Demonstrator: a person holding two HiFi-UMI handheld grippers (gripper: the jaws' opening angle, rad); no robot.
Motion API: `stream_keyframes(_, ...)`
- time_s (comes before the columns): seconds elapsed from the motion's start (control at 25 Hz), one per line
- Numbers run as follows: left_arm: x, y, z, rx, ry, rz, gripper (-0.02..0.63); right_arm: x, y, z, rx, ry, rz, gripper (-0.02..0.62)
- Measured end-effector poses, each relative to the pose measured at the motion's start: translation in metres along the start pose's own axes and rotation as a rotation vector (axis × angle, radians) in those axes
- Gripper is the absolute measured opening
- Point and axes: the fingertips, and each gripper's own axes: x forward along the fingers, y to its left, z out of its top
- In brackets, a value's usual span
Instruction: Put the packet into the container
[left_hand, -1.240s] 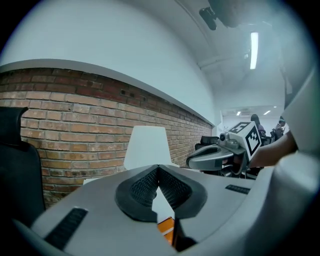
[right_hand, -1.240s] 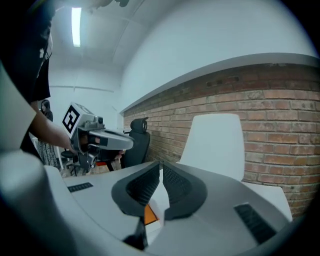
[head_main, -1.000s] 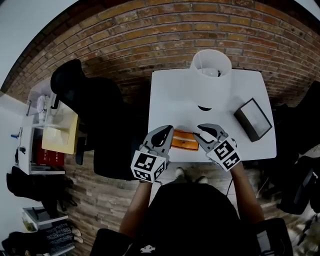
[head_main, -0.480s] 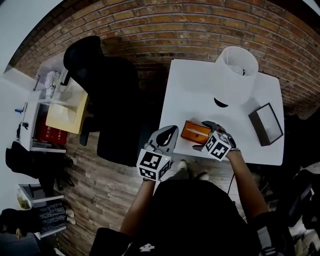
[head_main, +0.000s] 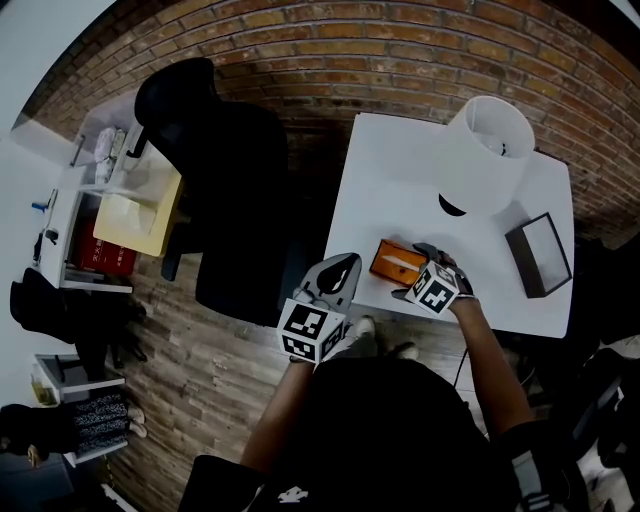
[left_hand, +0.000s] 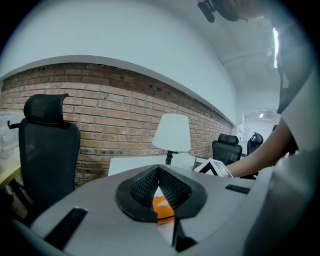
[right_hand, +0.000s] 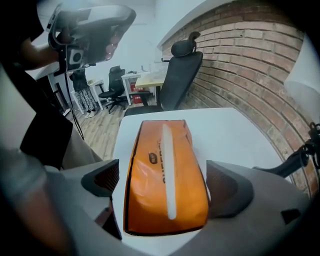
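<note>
Packet (right_hand: 165, 170), orange, on table (head_main: 390, 170): right gripper (head_main: 410, 272) fingers opening astride it; left gripper (head_main: 335, 272) fingers pressed together. Risk: an uneven squeeze may let it slip short of container (head_main: 540, 255).

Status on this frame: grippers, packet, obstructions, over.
Left gripper shut, empty. Right gripper jaws opening astride orange packet on table. Packet not yet in black container; lamp stands beside the route.

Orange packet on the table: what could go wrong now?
The right tongs are opening around the packet, which fills most of the gap; a shallow grip may slip. The packet lies near the table edge, so a nudge might drop it. The lamp stands near the path to the container.
</note>
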Motion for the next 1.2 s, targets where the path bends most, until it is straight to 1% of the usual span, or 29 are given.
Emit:
stream_keyframes(0.16,0.001,0.0,-0.001,0.003,0.003,0.001,0.006,0.001,-0.001,-0.003,-0.004,0.017,-0.001,0.523)
stream_keyframes(0.28,0.005,-0.001,-0.002,0.028,0.009,0.006,0.006,0.002,-0.005,-0.004,0.004,0.02,-0.013,0.523)
stream_keyframes(0.44,0.006,-0.002,-0.002,0.039,0.011,0.006,0.006,0.003,-0.005,-0.007,-0.021,0.049,-0.018,0.52)
stream_keyframes(0.48,0.005,-0.002,-0.002,0.038,0.01,0.007,0.006,0.003,-0.005,-0.008,-0.028,0.06,-0.024,0.503)
stream_keyframes(0.52,0.005,-0.002,-0.002,0.037,0.011,0.009,0.006,0.002,-0.006,-0.008,-0.035,0.07,-0.031,0.459)
stream_keyframes(0.56,0.005,-0.002,-0.002,0.036,0.011,0.01,0.006,0.001,-0.007,-0.008,-0.04,0.078,-0.035,0.437)
stream_keyframes(0.76,0.004,0.0,-0.001,0.034,0.01,0.012,0.006,0.0,-0.009,-0.007,-0.049,0.094,-0.042,0.371)
stream_keyframes(1.0,0.004,0.0,-0.001,0.036,0.013,0.01,0.006,-0.003,-0.009,-0.008,-0.059,0.117,-0.045,0.362)
stream_keyframes(1.2,0.008,-0.003,-0.001,0.033,0.017,-0.007,0.006,-0.011,-0.014,-0.011,-0.034,0.123,-0.069,0.362)
